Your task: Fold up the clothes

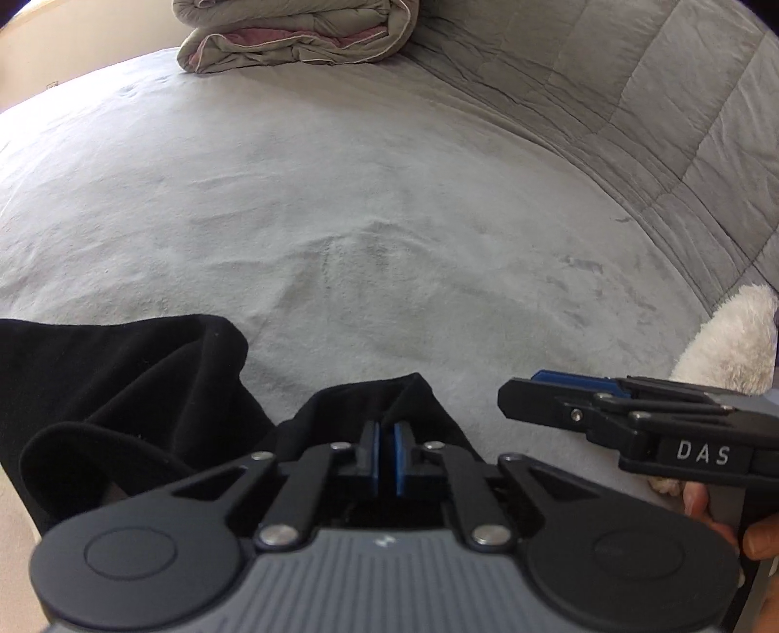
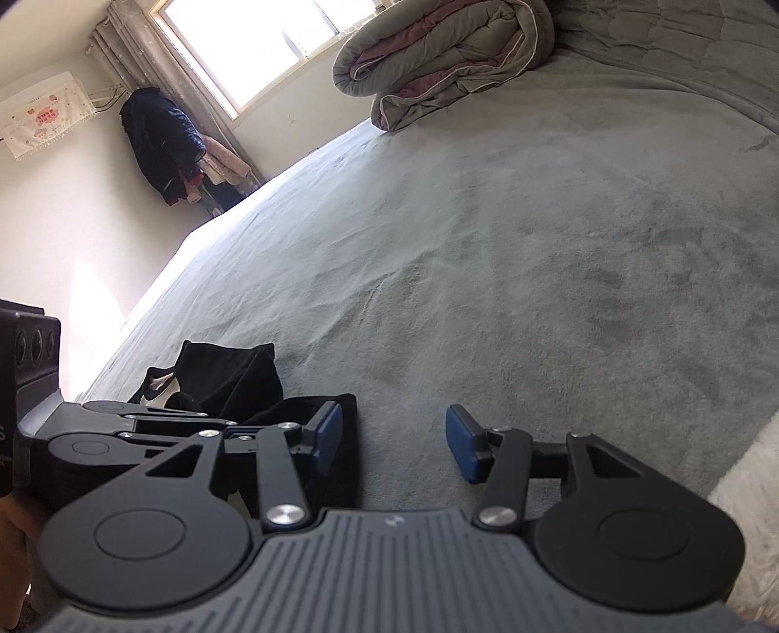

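A black garment [image 1: 136,389] lies bunched on the grey bed [image 1: 389,219] at the near left. My left gripper [image 1: 387,438] is shut on a raised fold of the garment, the cloth pinched between its blue pads. In the right wrist view the same black garment [image 2: 229,375] sits left of centre, with a bit of white lining showing. My right gripper [image 2: 397,440] is open just right of the cloth, its left pad touching the garment's edge and nothing between its fingers. The right gripper [image 1: 560,399] also shows side-on in the left wrist view, beside the left one.
A folded grey and pink quilt [image 1: 292,34] lies at the far end of the bed. A white fluffy thing [image 1: 730,341] sits at the right edge. Jackets hang in the room corner [image 2: 165,146] by a window. A hand [image 1: 759,530] holds the right gripper.
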Demonstrator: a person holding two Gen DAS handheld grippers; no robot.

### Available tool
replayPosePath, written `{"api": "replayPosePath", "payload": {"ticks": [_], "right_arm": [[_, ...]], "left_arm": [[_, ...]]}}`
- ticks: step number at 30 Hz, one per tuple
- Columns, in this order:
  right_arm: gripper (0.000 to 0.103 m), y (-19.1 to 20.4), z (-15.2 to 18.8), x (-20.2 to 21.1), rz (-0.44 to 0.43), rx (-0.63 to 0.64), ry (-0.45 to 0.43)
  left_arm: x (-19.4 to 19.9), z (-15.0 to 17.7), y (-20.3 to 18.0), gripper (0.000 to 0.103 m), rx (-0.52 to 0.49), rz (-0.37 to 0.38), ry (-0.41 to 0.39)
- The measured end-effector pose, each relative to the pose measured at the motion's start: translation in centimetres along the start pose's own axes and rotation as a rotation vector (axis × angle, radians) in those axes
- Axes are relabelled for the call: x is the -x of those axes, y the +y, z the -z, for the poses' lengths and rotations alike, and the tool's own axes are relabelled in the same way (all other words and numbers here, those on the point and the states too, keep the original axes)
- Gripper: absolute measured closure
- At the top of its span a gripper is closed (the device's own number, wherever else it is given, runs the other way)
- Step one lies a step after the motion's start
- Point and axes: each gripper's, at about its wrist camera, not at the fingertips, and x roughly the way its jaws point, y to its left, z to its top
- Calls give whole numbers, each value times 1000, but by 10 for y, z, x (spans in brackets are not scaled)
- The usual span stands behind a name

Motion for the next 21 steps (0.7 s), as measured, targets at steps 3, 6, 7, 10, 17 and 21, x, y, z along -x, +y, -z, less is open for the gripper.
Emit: {"api": "replayPosePath", "payload": {"ticks": [3,6,7,10,17,21], "right_arm": [[51,-1,-2,2,-26,-5,-2],[51,1,-2,1,-51,-1,4],[51,3,-1,0,-61,2,10],[51,7,0,-2,-90,12,30],[50,17,6,-17,-196,-26,97],[50,22,10,-29,-265,-50,159]], "left_arm": [[28,7,9,98,112,-18,-96],[49,22,18,98,177,-70,-141],[55,28,22,98,194,-90,-147],[66,48,35,99,239,-154,-126],[65,84,63,99,282,-208,23],[64,88,56,99,178,-203,96]]}}
